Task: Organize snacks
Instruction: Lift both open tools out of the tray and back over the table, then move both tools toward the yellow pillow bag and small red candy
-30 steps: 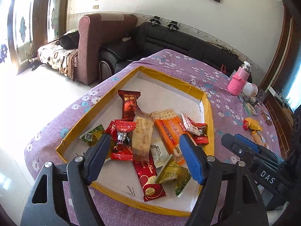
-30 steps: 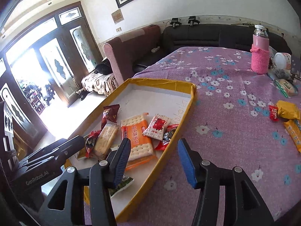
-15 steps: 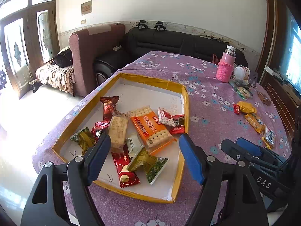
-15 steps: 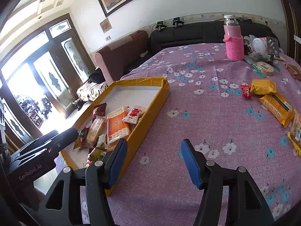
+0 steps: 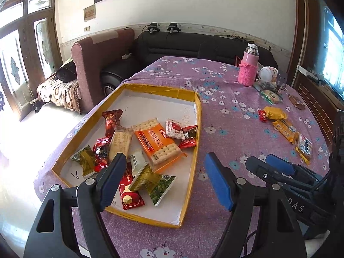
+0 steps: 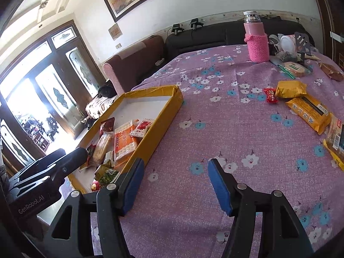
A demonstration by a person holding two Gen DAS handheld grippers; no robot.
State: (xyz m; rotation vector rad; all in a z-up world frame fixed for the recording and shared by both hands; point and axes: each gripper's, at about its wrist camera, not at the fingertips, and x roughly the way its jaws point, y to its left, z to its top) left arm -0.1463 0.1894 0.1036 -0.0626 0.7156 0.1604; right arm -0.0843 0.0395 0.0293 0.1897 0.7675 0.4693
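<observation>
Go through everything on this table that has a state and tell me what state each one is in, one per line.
Left claw: open, empty, over the tray's near end.
Right claw: open, empty, above bare tablecloth.
Yellow-rimmed tray: lidless, partly filled with snacks.
Orange cracker pack: sealed, flat in the tray.
Pink thermos: upright, capped.
Yellow biscuit pack: sealed, outside the tray.
Small red candy: wrapped, outside the tray.

Glossy foil snack wrappers [image 5: 158, 139], matt cardboard tray [image 5: 197, 116], knitted flask sleeve [image 5: 247, 74]
</observation>
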